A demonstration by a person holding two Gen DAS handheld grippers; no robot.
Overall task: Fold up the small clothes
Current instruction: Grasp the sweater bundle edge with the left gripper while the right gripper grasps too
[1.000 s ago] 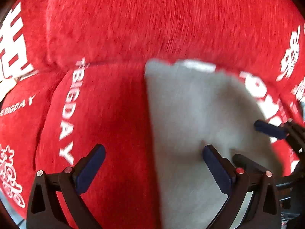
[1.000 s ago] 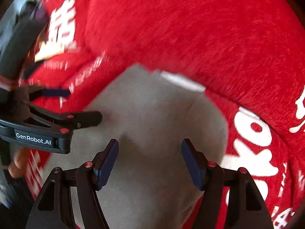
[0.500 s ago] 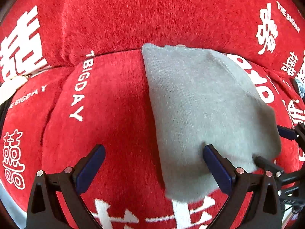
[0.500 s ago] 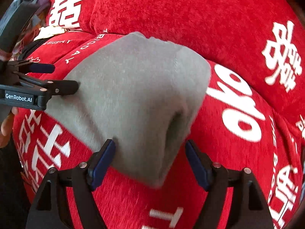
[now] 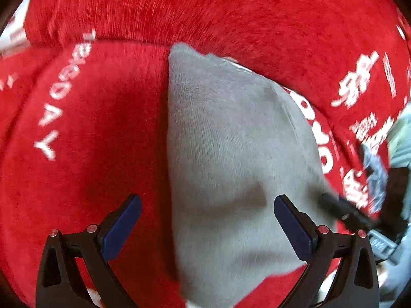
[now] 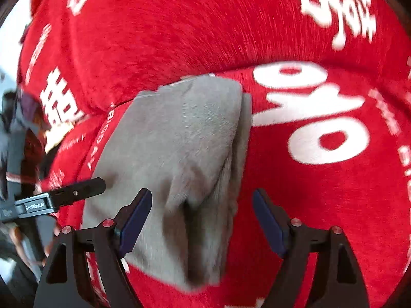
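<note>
The grey knit garment (image 5: 231, 174) lies in the centre of both frames on a red plush cover (image 5: 97, 138) with white lettering. It looks soft, light and limp, already doubled, with a thick folded edge (image 6: 239, 138) right of centre in the right wrist view. The left tongs (image 5: 206, 222) and right tongs (image 6: 201, 218) are both wide open and hold nothing. In my judgement, the best place to pinch is the near lower hem, through all layers.

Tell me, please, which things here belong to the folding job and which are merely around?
Job:
- grey knit garment
- left gripper, jaws open
- right gripper, jaws open

Just around:
- red printed sofa cover
</note>
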